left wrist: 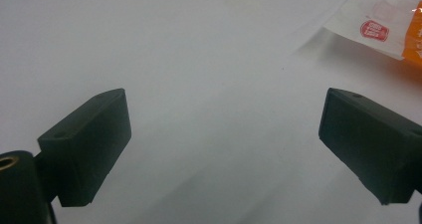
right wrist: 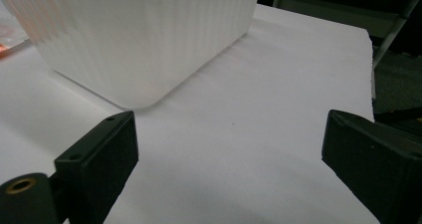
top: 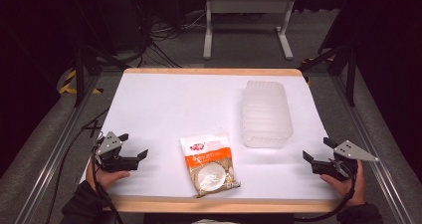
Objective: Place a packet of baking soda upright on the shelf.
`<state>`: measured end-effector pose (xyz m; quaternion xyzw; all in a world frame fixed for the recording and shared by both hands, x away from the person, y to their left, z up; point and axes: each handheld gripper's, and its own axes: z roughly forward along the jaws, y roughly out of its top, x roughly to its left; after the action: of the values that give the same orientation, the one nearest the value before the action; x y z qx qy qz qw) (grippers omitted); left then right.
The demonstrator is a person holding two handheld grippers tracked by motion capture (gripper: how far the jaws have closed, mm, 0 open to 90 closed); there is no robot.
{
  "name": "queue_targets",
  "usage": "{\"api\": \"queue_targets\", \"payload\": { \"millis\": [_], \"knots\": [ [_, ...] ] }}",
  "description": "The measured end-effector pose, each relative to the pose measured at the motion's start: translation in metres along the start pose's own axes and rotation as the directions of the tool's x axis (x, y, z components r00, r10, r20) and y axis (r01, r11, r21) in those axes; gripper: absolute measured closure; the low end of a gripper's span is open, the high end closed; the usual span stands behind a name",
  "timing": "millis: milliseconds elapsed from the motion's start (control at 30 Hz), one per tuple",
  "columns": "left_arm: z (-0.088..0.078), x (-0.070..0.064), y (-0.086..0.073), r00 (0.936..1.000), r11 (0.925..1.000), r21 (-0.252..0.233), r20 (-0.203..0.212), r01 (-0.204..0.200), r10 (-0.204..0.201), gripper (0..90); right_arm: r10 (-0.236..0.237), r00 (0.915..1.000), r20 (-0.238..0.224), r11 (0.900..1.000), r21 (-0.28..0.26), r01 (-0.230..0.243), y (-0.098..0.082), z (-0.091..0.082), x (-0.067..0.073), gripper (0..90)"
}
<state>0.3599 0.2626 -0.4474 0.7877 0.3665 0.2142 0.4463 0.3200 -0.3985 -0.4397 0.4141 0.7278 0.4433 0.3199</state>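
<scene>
From above, my left gripper point(top: 134, 156) rests low at the tabletop's point(top: 164, 104) near left corner, hand point(top: 102, 176) behind it, jaws spread and empty, aimed toward the snack bag point(top: 209, 163) lying flat near the front edge. My right gripper point(top: 316, 152) mirrors it at the near right, jaws parted, empty, just short of the translucent ribbed container point(top: 266, 114). Along my left jaws, the bag's corner point(left wrist: 385, 27) lies ahead to the right. Along my right jaws, the container point(right wrist: 144, 40) stands close ahead.
</scene>
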Motion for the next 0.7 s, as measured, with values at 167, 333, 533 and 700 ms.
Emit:
{"api": "queue_targets", "payload": {
  "millis": [167, 333, 533, 700],
  "knots": [
    [-0.0010, -0.0008, -0.0010, 1.0000, 1.0000, 0.000, 0.007, -0.002, 0.002, 6.8, -0.006, 1.0000, -0.004, 1.000, 0.009, 0.006, 0.0003, 0.0011, 0.0002, 8.8],
    [-0.0029, -0.0026, -0.0018, 0.9998, 0.9999, -0.001, 0.014, -0.013, 0.013, 6.8, -0.015, 0.9997, -0.019, 0.999, 0.034, 0.015, 0.0013, 0.0033, 0.0007, 10.1],
    [-0.0033, -0.0047, -0.0021, 0.9997, 0.9998, 0.006, 0.015, -0.018, 0.017, 6.8, -0.017, 0.9980, -0.061, 0.998, 0.056, 0.020, 0.0039, 0.0043, 0.0003, 12.8],
    [-0.0008, -0.0062, -0.0004, 0.9993, 0.9994, 0.014, 0.019, -0.031, 0.031, 6.8, -0.028, 0.9916, -0.126, 0.998, 0.056, 0.035, 0.0090, -0.0007, 0.0025, 15.9]
  ]
}}
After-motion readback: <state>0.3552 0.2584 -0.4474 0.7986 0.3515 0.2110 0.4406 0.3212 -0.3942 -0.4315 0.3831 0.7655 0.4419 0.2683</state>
